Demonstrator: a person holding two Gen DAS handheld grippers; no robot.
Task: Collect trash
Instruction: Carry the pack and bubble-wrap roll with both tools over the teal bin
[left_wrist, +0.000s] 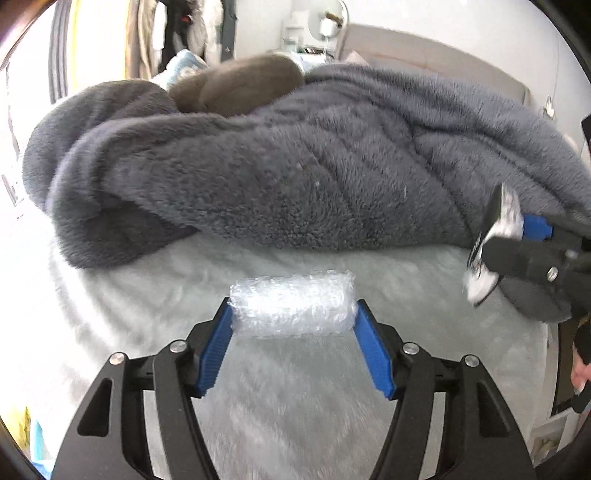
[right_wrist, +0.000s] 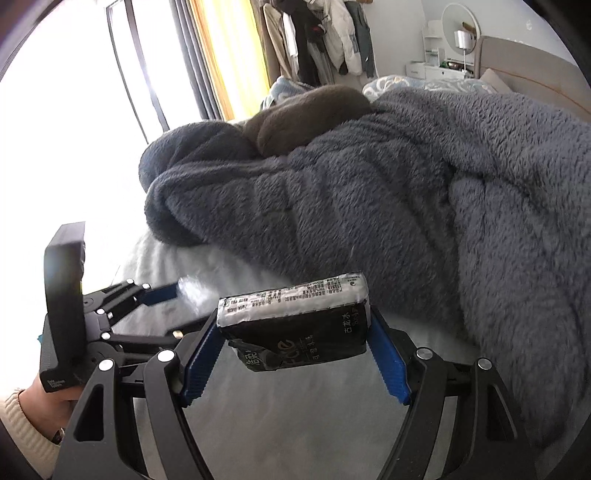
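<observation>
Left wrist view: left gripper (left_wrist: 293, 314) clamps a bubble-wrap roll (left_wrist: 291, 304) by its ends, above the pale bedsheet (left_wrist: 147, 295); grey blanket (left_wrist: 295, 166) at twelve o'clock.

Right wrist view: right gripper (right_wrist: 295, 328) grips a black-and-silver pouch (right_wrist: 299, 321); blanket at one o'clock.

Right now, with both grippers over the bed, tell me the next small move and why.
Probably lift both loads clear and carry them to wherever trash goes; no bin shows. The left gripper has its pads against both ends of the bubble wrap roll, just over the pale bed cover. The right gripper already clamps the black pouch.
</observation>
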